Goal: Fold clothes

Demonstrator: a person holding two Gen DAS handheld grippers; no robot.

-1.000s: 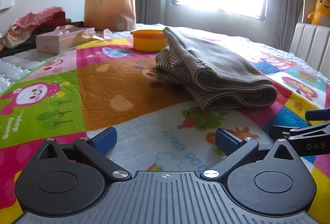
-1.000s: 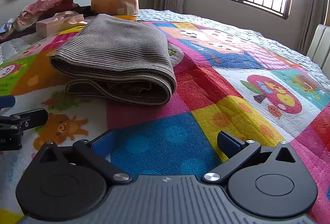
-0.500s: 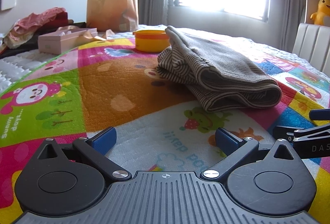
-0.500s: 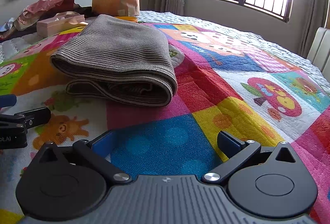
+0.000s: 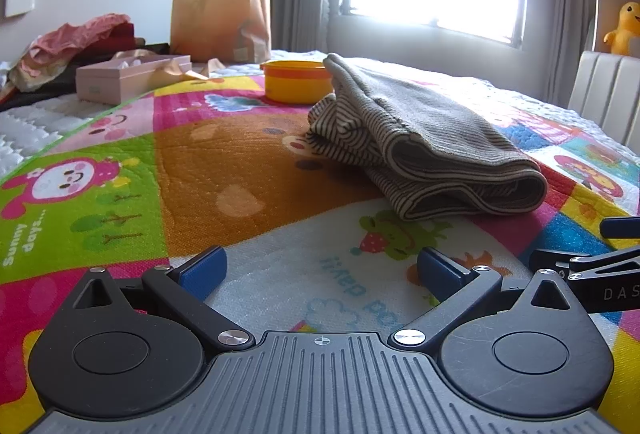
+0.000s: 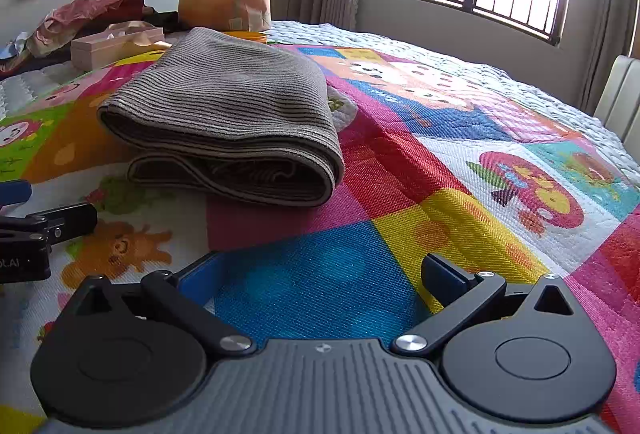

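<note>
The striped garment point(image 5: 432, 150) lies folded on the play mat point(image 5: 224, 170), beyond both tools. Left gripper point(image 5: 320, 270) and right gripper point(image 6: 320, 274) are spread, empty. Risk: a single-layer pinch may unroll the fold

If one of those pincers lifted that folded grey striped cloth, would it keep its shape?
Probably not. The striped garment looks like soft knit, its layers sagging and rounded at the fold, so lifted by one edge it would likely droop and unfold. Pushed across the quilted play mat, it would probably bunch rather than slide neatly.
</note>
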